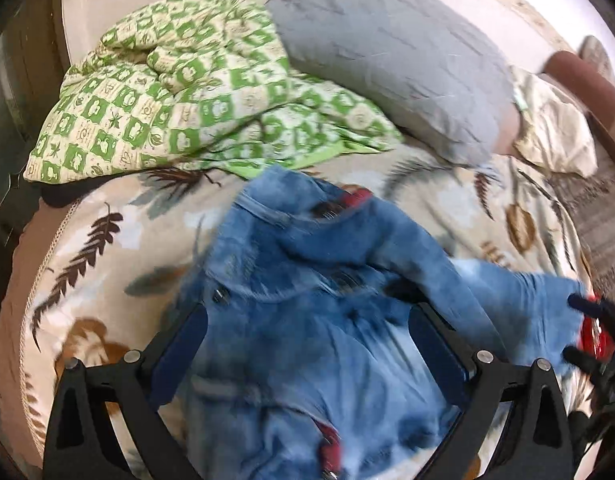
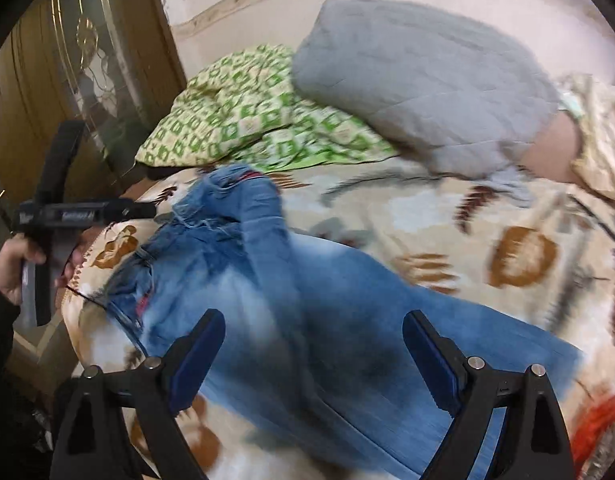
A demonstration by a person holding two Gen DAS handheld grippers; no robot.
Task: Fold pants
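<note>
Blue jeans [image 1: 307,260] lie rumpled on the leaf-patterned bedspread [image 1: 107,248], partly folded over themselves, with red lining showing at the waist. My left gripper [image 1: 309,312] hovers above them, open, its blue pads wide apart and nothing between them. In the right wrist view the jeans [image 2: 267,300] stretch from the waistband at the left to a leg at the lower right. My right gripper [image 2: 314,317] hangs open over the leg, holding nothing. The left gripper [image 2: 107,212] shows at the bed's left edge, held by a hand [image 2: 11,264]. Both views are motion-blurred.
A green-checked quilt [image 1: 167,92] and a grey pillow [image 1: 387,48] lie at the head of the bed. A wooden door [image 2: 67,80] stands left of the bed. Something red-orange [image 2: 603,424] sits at the lower right edge. The right gripper [image 1: 583,330] shows at the far right.
</note>
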